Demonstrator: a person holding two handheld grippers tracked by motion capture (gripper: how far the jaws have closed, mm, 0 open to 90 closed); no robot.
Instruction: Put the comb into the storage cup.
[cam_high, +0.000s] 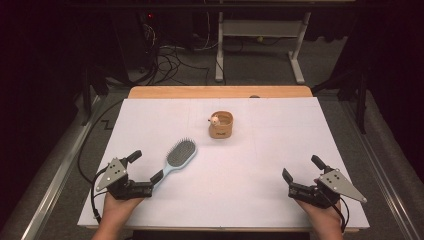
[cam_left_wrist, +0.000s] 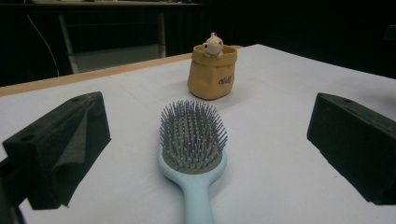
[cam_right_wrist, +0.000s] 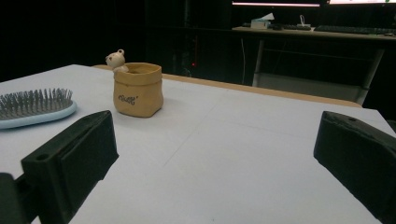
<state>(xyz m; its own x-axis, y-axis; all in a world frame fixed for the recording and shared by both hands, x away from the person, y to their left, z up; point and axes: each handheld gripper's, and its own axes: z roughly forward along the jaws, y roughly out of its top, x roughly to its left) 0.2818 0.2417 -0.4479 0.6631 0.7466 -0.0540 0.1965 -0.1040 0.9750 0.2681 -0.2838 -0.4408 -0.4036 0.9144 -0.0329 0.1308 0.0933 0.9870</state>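
- Nearest the person, we saw the left gripper (cam_high: 147, 166) resting on the white table (cam_high: 240, 190) with its jaws spread wide and released, gripping nothing.
- Between those jaws lay the handle of the light-blue hairbrush (cam_left_wrist: 193, 149), bristles up and untouched on either side; in the high view the hairbrush (cam_high: 176, 159) ran diagonally, head pointing away toward the pot.
- At the same near edge, well apart to the right, we saw the right gripper (cam_high: 302, 170) likewise released, with bare table between its jaws.
- Farther off, near the table's middle, stood the tan pot (cam_high: 221, 125), upright and shaped like a small sack, with dark lettering on its wall.
- A small pale bear figure (cam_left_wrist: 213, 45) peeked over its rim; we could not tell what else the pot held.
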